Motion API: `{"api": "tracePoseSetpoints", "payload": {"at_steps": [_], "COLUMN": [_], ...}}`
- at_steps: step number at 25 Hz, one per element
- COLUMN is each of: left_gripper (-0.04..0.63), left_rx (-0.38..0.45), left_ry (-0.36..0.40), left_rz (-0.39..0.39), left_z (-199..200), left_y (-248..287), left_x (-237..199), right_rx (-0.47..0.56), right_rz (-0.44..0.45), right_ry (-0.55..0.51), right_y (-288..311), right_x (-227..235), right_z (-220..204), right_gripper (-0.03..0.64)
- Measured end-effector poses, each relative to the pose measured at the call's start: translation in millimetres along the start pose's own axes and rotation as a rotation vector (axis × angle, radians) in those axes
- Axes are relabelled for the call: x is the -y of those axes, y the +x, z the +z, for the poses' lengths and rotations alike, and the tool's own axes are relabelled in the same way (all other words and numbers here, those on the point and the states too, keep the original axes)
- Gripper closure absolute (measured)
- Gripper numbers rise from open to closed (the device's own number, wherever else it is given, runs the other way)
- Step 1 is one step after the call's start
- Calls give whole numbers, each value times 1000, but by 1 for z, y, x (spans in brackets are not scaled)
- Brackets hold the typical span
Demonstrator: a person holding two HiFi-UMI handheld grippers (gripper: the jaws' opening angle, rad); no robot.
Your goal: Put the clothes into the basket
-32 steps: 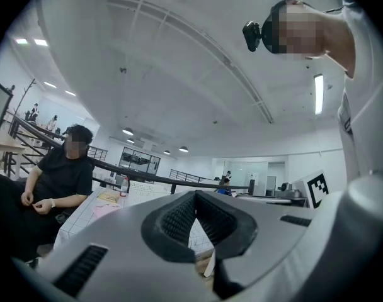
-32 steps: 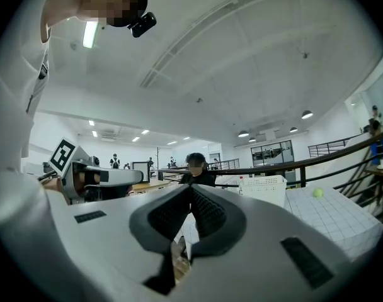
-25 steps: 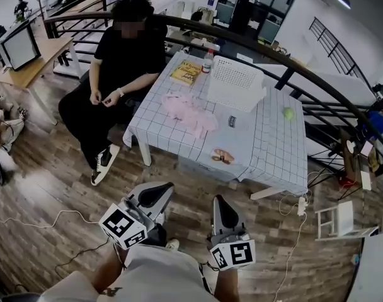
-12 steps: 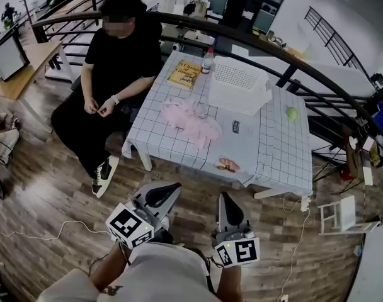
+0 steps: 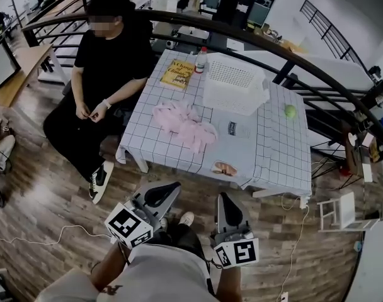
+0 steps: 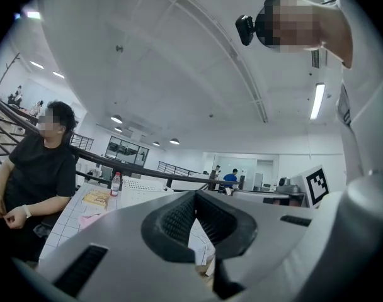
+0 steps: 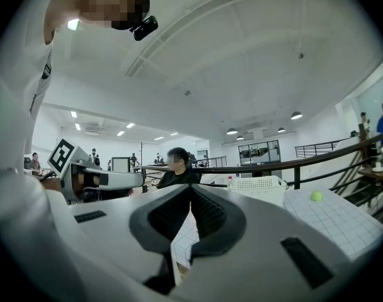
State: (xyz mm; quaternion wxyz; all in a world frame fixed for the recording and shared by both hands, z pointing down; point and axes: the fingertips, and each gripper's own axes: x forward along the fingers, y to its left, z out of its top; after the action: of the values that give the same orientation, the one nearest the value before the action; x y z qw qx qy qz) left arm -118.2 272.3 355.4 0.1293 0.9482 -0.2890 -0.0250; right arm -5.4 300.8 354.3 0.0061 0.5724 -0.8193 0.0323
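Observation:
A heap of pink clothes lies on the checked tablecloth, left of the table's middle. Behind it, at the far side, stands the white perforated basket. Both grippers are held low over the wooden floor, short of the table's near edge and well apart from the clothes. My left gripper has its jaws together with nothing between them, as the left gripper view shows. My right gripper is likewise shut and empty. The basket and the clothes show small beyond the jaws.
A person in black sits at the table's left side. On the table lie a yellow book, a bottle, a green ball, a small card and a snack. A curved railing runs behind; cables cross the floor.
The head view has drawn slightly closer to the table and shifted. Both grippers stay shut and in much the same place before the body.

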Motion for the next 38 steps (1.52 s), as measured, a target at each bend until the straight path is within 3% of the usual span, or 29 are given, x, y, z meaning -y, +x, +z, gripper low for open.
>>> {"api": "tracePoseSetpoints", "payload": {"at_steps": [23, 38], "left_gripper": [591, 591], "left_rx": [19, 5], "left_ry": [29, 40], "left_rz": [146, 168], "left_z": [8, 10], "left_y": [106, 159], "left_x": [-20, -63], "right_rx": [29, 6], "right_rz": [160, 204], "right_ry": [7, 21], "right_y": [60, 118], "right_x": [102, 134], "right_z": [8, 1], "right_gripper": [598, 598]}}
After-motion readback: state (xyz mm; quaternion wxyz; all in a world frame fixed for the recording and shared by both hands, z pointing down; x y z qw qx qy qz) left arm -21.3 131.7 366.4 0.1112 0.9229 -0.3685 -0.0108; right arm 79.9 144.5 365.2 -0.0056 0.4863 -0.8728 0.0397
